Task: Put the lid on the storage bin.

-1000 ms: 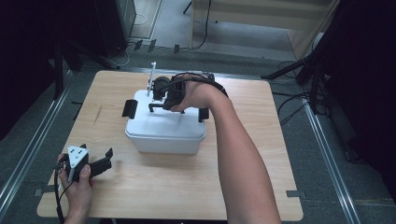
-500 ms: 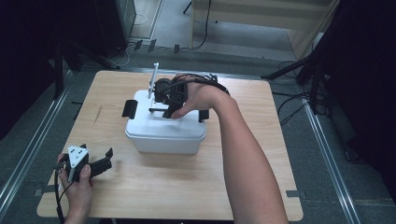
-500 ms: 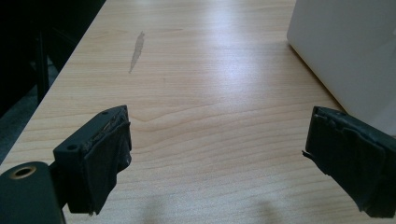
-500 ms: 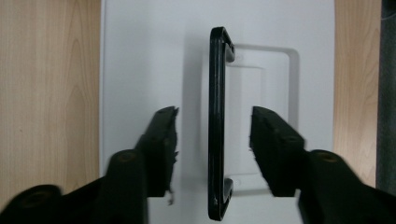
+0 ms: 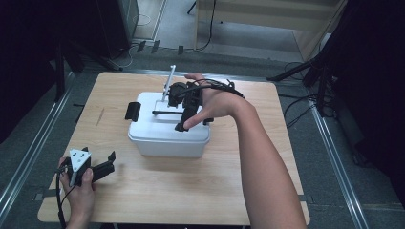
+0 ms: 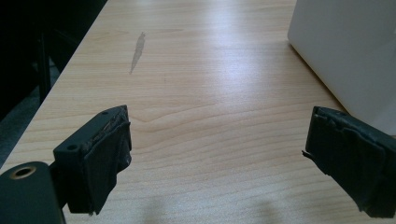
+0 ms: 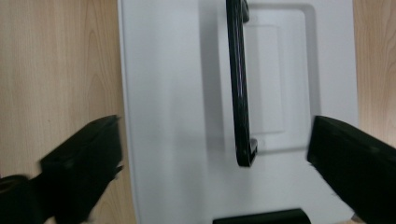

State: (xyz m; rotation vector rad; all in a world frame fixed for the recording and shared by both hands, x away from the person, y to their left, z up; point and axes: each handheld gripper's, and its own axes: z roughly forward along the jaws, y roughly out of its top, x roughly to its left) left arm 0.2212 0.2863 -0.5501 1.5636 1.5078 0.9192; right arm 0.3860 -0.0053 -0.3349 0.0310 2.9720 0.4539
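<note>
Right, nearest me at the left corner of the table (image 5: 143, 191), my left gripper (image 5: 98, 168) rests low in the hand, jaws spread with nothing between them. Farther off, mid-table, sits the white box (image 5: 162, 138), its lid carrying a black handle (image 7: 240, 93). My right gripper (image 7: 215, 158) hovers above that lid; its jaws have just been opening and stand wide, the handle untouched between them.

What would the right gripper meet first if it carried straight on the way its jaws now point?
Most likely the black handle on the white box's lid. The right gripper, jaws open and just widened, looks straight down on it, nothing between. How far above it hangs is unclear.
</note>
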